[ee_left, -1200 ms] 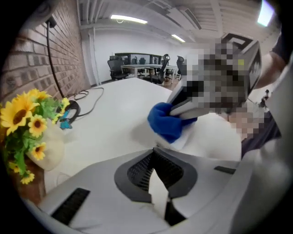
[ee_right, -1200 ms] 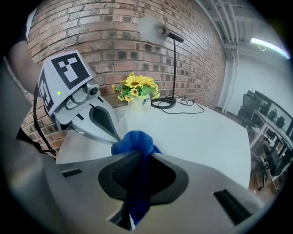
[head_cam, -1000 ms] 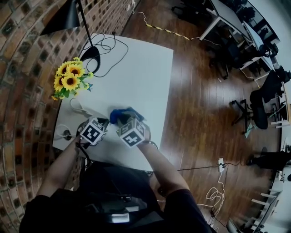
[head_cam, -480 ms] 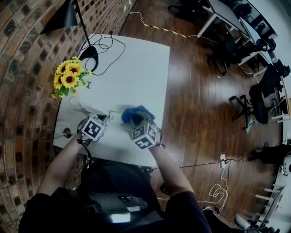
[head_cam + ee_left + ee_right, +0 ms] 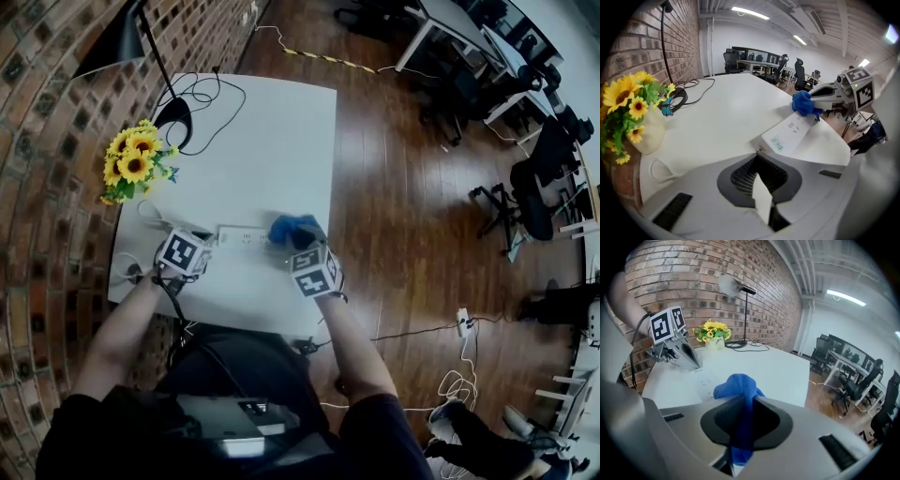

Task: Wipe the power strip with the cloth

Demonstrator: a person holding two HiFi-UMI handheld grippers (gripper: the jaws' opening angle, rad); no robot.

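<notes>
Down on the white table (image 5: 281,141), near its front edge, I've got the power strip (image 5: 244,236) lying flat and running crossways in front of me, sockets facing up. My left gripper (image 5: 202,246) is tilted steeply down with its jaws clenched tight together, their tips right at the strip's left end. I see nothing caught between them in the left gripper view, and whether they actually press on the casing I can't tell.

Over on the other side, my right gripper (image 5: 305,251) has its jaws clamped on the blue cloth (image 5: 292,228). In the right gripper view the cloth runs straight through the slot between the jaws and bunches into a rounded wad just past the tips. That wad sits on the strip's right end, covering it, and the left gripper view shows the same thing from the opposite direction: blue wad on the far end, bare white sockets between it and me.

Back by the brick wall, a bunch of sunflowers (image 5: 131,161) stands in a pale vase (image 5: 647,133), well apart from the strip. Beyond that is a black desk lamp (image 5: 173,111), with its black cable (image 5: 211,94) looping loosely over the tabletop. A white cord (image 5: 155,217) curls on the table close to my left gripper.
</notes>
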